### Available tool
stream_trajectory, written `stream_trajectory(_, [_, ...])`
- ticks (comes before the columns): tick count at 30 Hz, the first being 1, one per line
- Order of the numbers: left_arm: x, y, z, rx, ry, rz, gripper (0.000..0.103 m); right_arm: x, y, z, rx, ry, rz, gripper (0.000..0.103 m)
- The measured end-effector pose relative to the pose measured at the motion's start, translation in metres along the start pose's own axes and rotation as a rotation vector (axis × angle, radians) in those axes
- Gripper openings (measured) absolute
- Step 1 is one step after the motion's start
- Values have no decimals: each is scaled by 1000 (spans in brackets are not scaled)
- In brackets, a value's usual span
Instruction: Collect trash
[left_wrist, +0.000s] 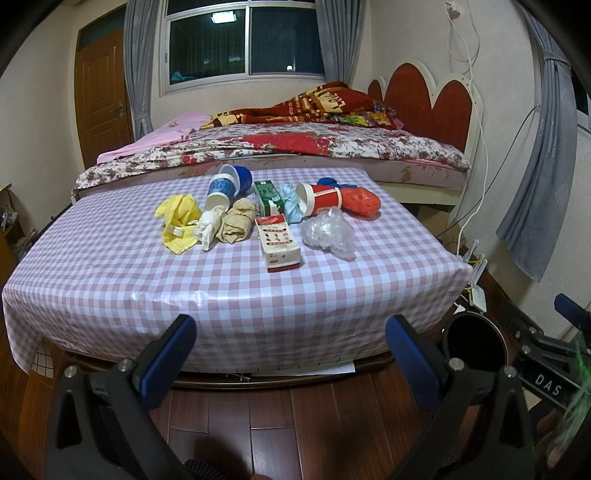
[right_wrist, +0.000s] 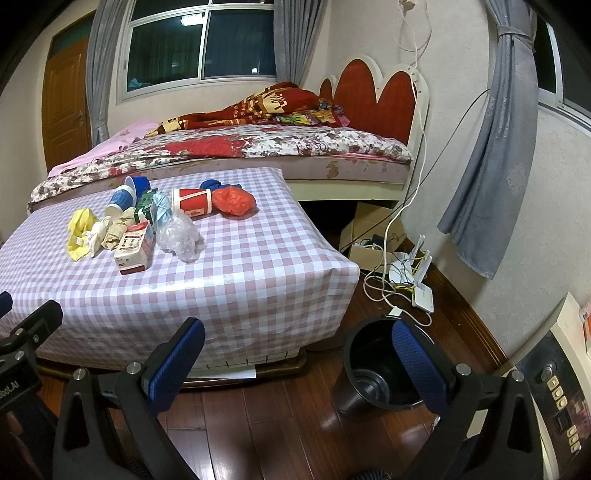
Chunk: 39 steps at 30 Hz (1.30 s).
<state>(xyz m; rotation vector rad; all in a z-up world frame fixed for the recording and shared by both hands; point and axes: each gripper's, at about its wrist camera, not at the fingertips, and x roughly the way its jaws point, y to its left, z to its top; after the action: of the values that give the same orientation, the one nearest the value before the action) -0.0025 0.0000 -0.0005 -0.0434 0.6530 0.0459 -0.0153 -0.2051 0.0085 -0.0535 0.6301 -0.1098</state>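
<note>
Crumpled trash pile (left_wrist: 266, 210) on checked tablecloth (left_wrist: 221, 288); black bin (right_wrist: 373, 369) on floor. Left gripper (left_wrist: 291, 350), right gripper (right_wrist: 299, 354) spread, empty.

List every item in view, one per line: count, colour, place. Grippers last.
paper cups: 2, blue and red, lying at the table's far side
cartons: 2, red-white near, green behind it
yellow cloth: 1, left of pile
clear plastic wrap: 1, right of red-white carton
red plastic bag: 1, far right of pile
table: 1, pink-checked cover
bin: 1, black, on floor right of table
bed: 1, floral, behind table
left gripper: open, empty
right gripper: open, empty
</note>
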Motion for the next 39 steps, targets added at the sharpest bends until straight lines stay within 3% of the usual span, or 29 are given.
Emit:
stream_trajectory(12, [-2, 8, 0, 0, 0, 7, 102, 8, 9, -4, -19, 5, 11, 102])
stream_trajectory(17, [12, 29, 6, -12, -4, 45, 102, 20, 16, 5, -46, 5, 78, 102])
stream_trajectory(24, [49, 68, 14, -38, 13, 95, 102, 60, 58, 15, -158, 43, 201, 102])
stream_trajectory(30, [93, 87, 18, -20, 80, 108, 102, 102, 94, 31, -217, 67, 270, 102])
stream_trajectory(33, [109, 93, 23, -21, 87, 129, 97, 128, 108, 38, -235, 89, 306, 102])
stream_trajectory(39, [133, 96, 34, -42, 85, 100, 88, 164, 120, 48, -237, 100, 338, 101])
